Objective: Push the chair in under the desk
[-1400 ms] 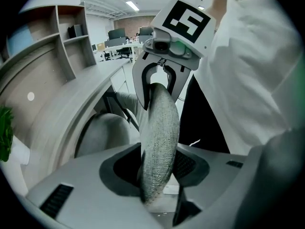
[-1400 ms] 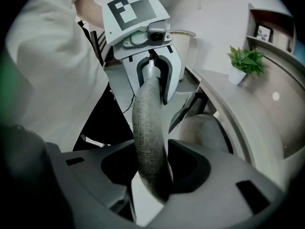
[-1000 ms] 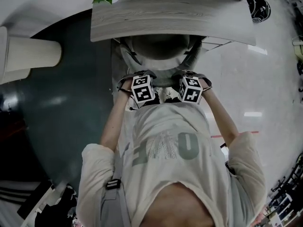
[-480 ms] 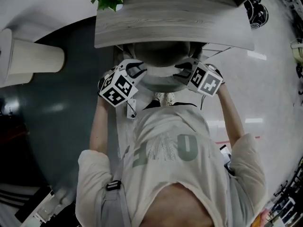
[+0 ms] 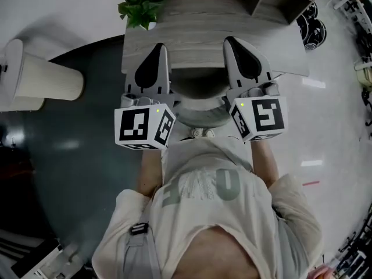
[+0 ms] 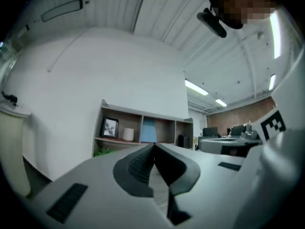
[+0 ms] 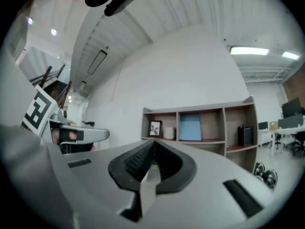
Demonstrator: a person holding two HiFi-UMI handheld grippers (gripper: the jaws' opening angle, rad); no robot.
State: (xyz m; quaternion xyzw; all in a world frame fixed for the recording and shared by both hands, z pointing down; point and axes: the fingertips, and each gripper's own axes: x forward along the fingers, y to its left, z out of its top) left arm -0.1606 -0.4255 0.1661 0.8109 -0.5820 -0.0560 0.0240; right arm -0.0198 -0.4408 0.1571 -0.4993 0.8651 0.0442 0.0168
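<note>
**Head view.**
- Chair (image 5: 200,106): seen from above, its seat tucked under the near edge of the surface (image 5: 203,54). Only the curved back is left showing, just in front of the person's body.
- Left hand-held gripper (image 5: 158,48): held out level over the near edge of the surface, above the chair's left side, marker cube toward the person. No contact with the chair is made.
- Right hand-held gripper (image 5: 229,40): held the same way above the chair's right side, parallel to the left and well apart from it. No contact with the chair is made.
- Arms: both are bent and drawn close to the chest, forearms pointing forward.
- Plant (image 5: 142,4): set on the far left corner of the surface.

**Left gripper view.**
- Left hand-held gripper (image 6: 154,148): its jaws have just been closing and are now met at the tips. Nothing is held between them.
- Shelf (image 6: 143,128): seen ahead against the wall, which confirms a level aim. The chair is not in this view.

**Right gripper view.**
- Right hand-held gripper (image 7: 153,144): its jaws have just been closing too and are now together. Nothing is held between them.
- Shelf (image 7: 200,125): seen straight ahead. The chair is not in this view.

**Step in hand (judged).** The push appears to be finished or nearly so, since the chair is let go and both tools are kept clear above it.

**Next move (judged).** A check of the gap between back and surface is called for. If more travel is wanted, both tools would have to be lowered to the back and pressed forward evenly, so that the chair is not skewed.
</note>
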